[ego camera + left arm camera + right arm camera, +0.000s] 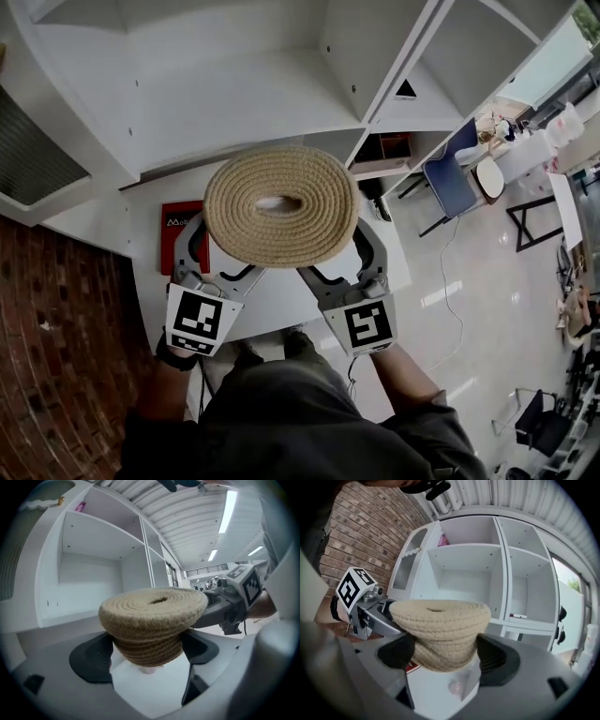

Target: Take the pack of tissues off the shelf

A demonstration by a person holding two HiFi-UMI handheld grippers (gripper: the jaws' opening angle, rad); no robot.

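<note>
The pack of tissues (281, 204) sits in an oval cover of coiled tan rope, with white tissue showing through the top slot. Both grippers hold it in front of the white shelf unit (234, 84). My left gripper (220, 258) is shut on its left side and my right gripper (342, 262) on its right side. In the left gripper view the rope cover (152, 620) fills the gap between the black pads (91, 658) of the left gripper (146, 653). In the right gripper view the cover (440, 630) is clamped the same way by the right gripper (446, 653).
A white ledge (272, 305) lies under the pack, with a red box (178, 234) on it at the left. The shelf compartments (464, 578) behind stand open; a small pink item (443, 540) is on a top shelf. A brick wall (56, 319) runs along the left.
</note>
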